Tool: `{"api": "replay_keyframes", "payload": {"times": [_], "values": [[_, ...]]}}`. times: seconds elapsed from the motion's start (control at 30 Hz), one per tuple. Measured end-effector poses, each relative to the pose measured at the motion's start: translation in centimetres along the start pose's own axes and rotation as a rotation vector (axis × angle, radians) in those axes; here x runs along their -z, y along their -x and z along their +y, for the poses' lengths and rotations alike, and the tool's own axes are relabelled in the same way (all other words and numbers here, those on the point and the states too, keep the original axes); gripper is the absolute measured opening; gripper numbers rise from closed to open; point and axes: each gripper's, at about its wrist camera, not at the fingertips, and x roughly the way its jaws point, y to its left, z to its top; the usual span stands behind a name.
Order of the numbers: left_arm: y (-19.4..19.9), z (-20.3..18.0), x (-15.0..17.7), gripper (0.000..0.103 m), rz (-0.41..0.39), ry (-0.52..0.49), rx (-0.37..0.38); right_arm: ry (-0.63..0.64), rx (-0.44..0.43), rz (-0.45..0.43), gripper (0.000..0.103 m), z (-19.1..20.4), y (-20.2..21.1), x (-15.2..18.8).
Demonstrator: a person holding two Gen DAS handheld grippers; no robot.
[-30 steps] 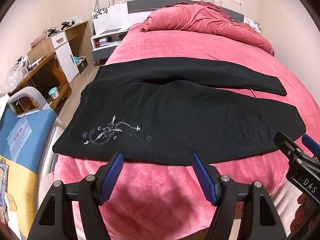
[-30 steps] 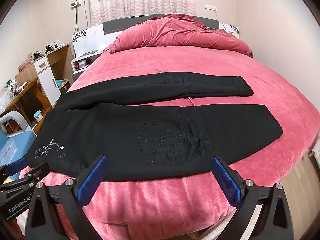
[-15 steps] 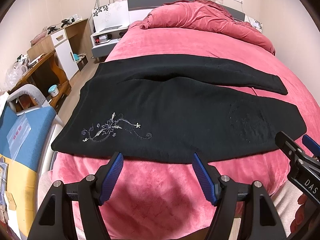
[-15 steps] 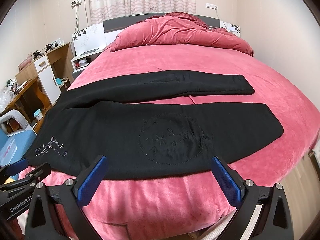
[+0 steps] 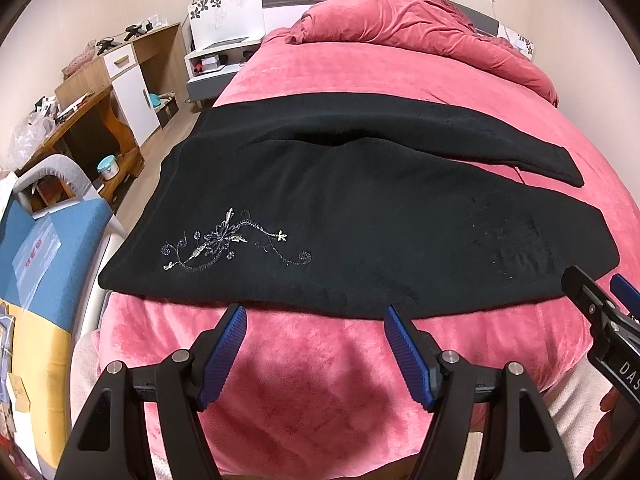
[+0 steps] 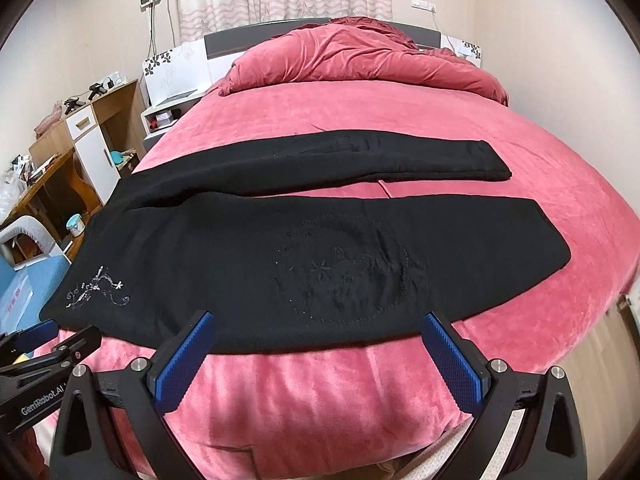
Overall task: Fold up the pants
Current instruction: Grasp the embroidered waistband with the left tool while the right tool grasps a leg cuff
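Black pants (image 5: pixel 360 208) lie flat across the pink bed, waist to the left, both legs spread apart and pointing right. Silver floral embroidery (image 5: pixel 224 244) marks the near hip; a dark circular pattern (image 6: pixel 344 276) sits on the near leg. The pants also show in the right wrist view (image 6: pixel 280 240). My left gripper (image 5: pixel 314 316) is open and empty, just short of the pants' near edge below the hip. My right gripper (image 6: pixel 318 326) is open and empty at the near edge of the near leg. Its fingers (image 5: pixel 588 292) show at the right of the left wrist view.
A pink duvet (image 6: pixel 352 60) is bunched at the headboard. A wooden desk and white cabinet (image 5: pixel 120 84) stand left of the bed, with a nightstand (image 5: pixel 216 60) behind. A blue and yellow padded chair (image 5: pixel 36 248) is close at the left.
Both grippers have edged slightly forward toward the near edge of the pants. The pants have not moved.
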Motion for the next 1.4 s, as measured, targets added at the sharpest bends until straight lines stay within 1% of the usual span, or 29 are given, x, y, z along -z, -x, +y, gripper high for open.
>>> {"api": "replay_keyframes", "payload": {"times": [0.13, 0.17, 0.27, 0.37, 0.4, 0.43, 0.5, 0.53, 0.57, 0.6, 0.63, 0.73, 0.77, 0.83, 0.87, 0.9, 0.97, 1.07, 1.1, 1.17, 1.23, 1.3, 1.37, 1.4], "values": [[-1.0, 0.8, -0.1, 0.073, 0.039, 0.032, 0.037, -0.011, 0.021, 0.009, 0.103, -0.7, -0.6, -0.2], [-1.3, 1.1, -0.1, 0.073, 0.05, 0.044, 0.058, -0.012, 0.029, 0.012, 0.103, -1.0, -0.8, -0.3], [-2.4, 2.3, 0.0, 0.073, 0.103, 0.105, 0.142, -0.023, 0.06, 0.031, 0.103, -2.3, -1.6, -0.5], [-3.5, 3.6, 0.1, 0.073, 0.145, 0.188, 0.234, -0.065, 0.076, 0.039, 0.103, -4.3, -2.2, -0.6], [-3.9, 4.0, 0.2, 0.073, 0.159, 0.214, 0.262, -0.096, 0.071, 0.028, 0.103, -5.3, -2.3, -0.7], [-4.3, 4.5, 0.3, 0.073, 0.173, 0.245, 0.3, -0.131, 0.047, 0.022, 0.103, -6.5, -2.5, -0.7], [-5.0, 5.6, 0.6, 0.073, 0.197, 0.322, 0.405, -0.187, 0.006, 0.029, 0.103, -8.4, -2.9, -0.8], [-5.2, 6.0, 0.7, 0.073, 0.203, 0.356, 0.433, -0.217, -0.009, 0.034, 0.103, -9.4, -3.2, -0.8], [-5.4, 6.5, 0.9, 0.074, 0.201, 0.389, 0.442, -0.247, -0.013, 0.046, 0.103, -10.5, -3.6, -0.7], [-5.5, 7.0, 1.1, 0.074, 0.19, 0.413, 0.434, -0.284, -0.01, 0.063, 0.103, -11.8, -4.0, -0.6], [-5.5, 7.4, 1.1, 0.075, 0.171, 0.425, 0.41, -0.312, -0.012, 0.08, 0.103, -12.8, -4.5, -0.5], [-5.5, 8.1, 1.2, 0.076, 0.114, 0.41, 0.335, -0.381, -0.045, 0.127, 0.103, -16.1, -5.9, -0.2], [-5.8, 8.3, 1.1, 0.076, 0.111, 0.396, 0.308, -0.405, -0.043, 0.136, 0.103, -17.2, -6.3, -0.1], [-6.2, 8.8, 1.2, 0.076, 0.102, 0.388, 0.265, -0.478, -0.058, 0.126, 0.103, -19.9, -7.0, 0.2], [-6.3, 9.3, 1.3, 0.075, 0.088, 0.406, 0.256, -0.512, -0.067, 0.122, 0.103, -21.1, -7.3, 0.3], [-6.3, 9.9, 1.5, 0.075, 0.077, 0.438, 0.263, -0.539, -0.072, 0.124, 0.103, -21.9, -7.5, 0.5], [-6.5, 11.1, 1.9, 0.075, 0.049, 0.509, 0.303, -0.616, -0.081, 0.126, 0.102, -24.2, -8.2, 0.8], [-7.0, 12.4, 2.2, 0.074, 0.017, 0.584, 0.363, -0.698, -0.098, 0.114, 0.096, -26.5, -9.1, 1.2], [-7.6, 12.9, 2.2, 0.073, 0.019, 0.6, 0.368, -0.734, -0.107, 0.119, 0.093, -27.4, -9.6, 1.4], [-8.0, 13.5, 2.0, 0.07, 0.034, 0.63, 0.393, -0.773, -0.125, 0.116, 0.092, -28.0, -10.1, 1.6], [-8.8, 14.3, 1.6, 0.069, 0.066, 0.662, 0.419, -0.789, -0.132, 0.103, 0.092, -28.2, -10.4, 1.5], [-9.4, 14.9, 1.5, 0.069, 0.084, 0.705, 0.452, -0.777, -0.13, 0.09, 0.092, -28.1, -10.6, 1.1], [-10.0, 15.5, 1.4, 0.066, 0.08, 0.735, 0.473, -0.768, -0.13, 0.079, 0.087, -27.7, -10.8, 0.9], [-10.2, 15.9, 1.3, 0.065, 0.064, 0.757, 0.482, -0.762, -0.133, 0.072, 0.081, -27.7, -11.0, 0.7]]}}
